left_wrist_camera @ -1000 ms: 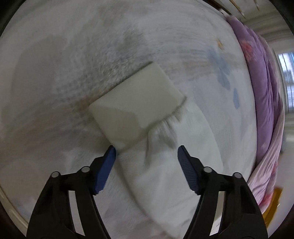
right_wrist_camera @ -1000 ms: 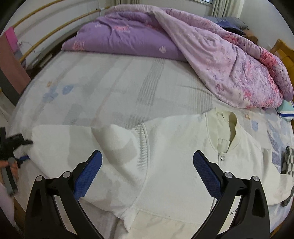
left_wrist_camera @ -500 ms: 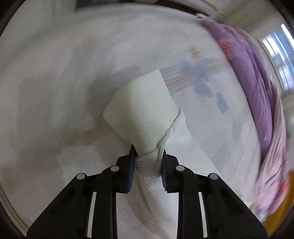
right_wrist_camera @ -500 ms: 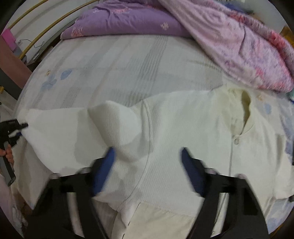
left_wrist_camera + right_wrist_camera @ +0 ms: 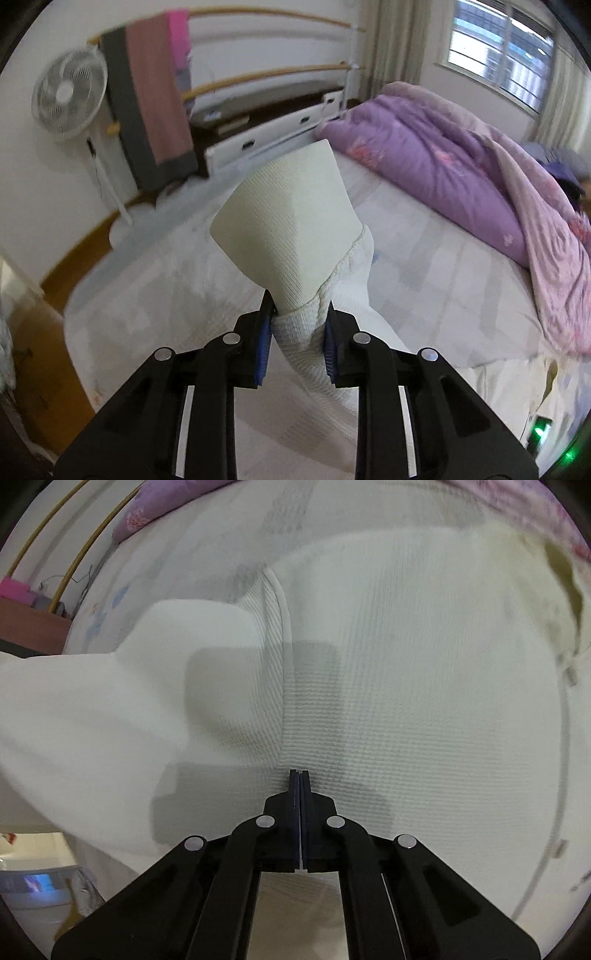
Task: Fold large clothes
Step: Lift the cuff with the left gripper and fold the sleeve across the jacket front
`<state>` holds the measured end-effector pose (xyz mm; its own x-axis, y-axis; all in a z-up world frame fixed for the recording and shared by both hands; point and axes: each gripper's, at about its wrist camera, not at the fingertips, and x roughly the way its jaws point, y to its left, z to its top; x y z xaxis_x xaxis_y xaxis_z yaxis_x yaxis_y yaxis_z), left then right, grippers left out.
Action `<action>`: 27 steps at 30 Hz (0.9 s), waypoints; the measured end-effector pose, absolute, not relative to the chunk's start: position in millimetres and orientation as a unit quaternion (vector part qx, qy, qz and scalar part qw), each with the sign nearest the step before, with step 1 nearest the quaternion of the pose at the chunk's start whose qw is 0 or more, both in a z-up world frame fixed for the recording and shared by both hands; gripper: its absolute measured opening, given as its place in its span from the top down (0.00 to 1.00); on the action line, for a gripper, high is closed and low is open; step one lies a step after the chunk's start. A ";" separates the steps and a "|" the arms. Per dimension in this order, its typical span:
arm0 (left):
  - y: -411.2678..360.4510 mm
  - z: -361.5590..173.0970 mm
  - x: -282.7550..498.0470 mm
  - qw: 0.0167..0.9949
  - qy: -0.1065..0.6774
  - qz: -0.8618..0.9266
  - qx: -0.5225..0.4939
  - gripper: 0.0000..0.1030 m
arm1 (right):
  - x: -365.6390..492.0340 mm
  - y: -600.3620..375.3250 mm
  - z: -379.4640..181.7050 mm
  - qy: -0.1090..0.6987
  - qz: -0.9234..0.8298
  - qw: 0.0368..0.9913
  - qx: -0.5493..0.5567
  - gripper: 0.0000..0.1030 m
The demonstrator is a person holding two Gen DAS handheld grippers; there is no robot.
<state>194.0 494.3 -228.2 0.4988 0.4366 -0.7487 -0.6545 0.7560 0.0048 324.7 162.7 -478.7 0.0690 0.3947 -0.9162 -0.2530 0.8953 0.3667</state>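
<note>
Clamped between the pads of the left gripper (image 5: 297, 332) is the gathered end of a sleeve (image 5: 325, 354), and its ribbed cuff (image 5: 288, 225) is seen standing up in the centre of the left wrist frame, clear of the bed (image 5: 424, 266). The right gripper (image 5: 299, 775) is drawn fully together, with its tips set against the cream garment (image 5: 424, 686) at lower centre; whether cloth is caught between the pads cannot be told. The garment is spread flat across the bed. Its collar (image 5: 565, 587) at upper right is blurred and cut off, and the purple quilt (image 5: 461, 158) is only partly shown.
</note>
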 end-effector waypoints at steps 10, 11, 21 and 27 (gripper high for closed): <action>333.1 -165.2 241.7 0.901 0.336 0.271 -0.053 0.77 | 324.6 148.3 -497.3 0.634 0.243 0.728 0.089 1.00; 319.4 -164.2 246.3 0.904 0.334 0.264 -0.046 0.77 | 323.3 141.8 -499.0 0.635 0.247 0.727 0.090 1.00; 151.6 -177.1 286.2 0.925 0.342 0.163 0.036 0.77 | 328.0 100.4 -492.8 0.629 0.275 0.706 0.173 1.00; 61.3 -220.9 306.2 0.920 0.370 0.102 0.077 0.77 | 331.3 -24.8 -468.7 0.577 0.242 0.720 0.299 1.00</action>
<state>306.2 61.3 -220.9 0.7055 0.2438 -0.6655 -0.1304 0.9676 0.2162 331.3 -24.8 -468.7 0.2162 0.6947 -0.6861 -0.0036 0.7032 0.7110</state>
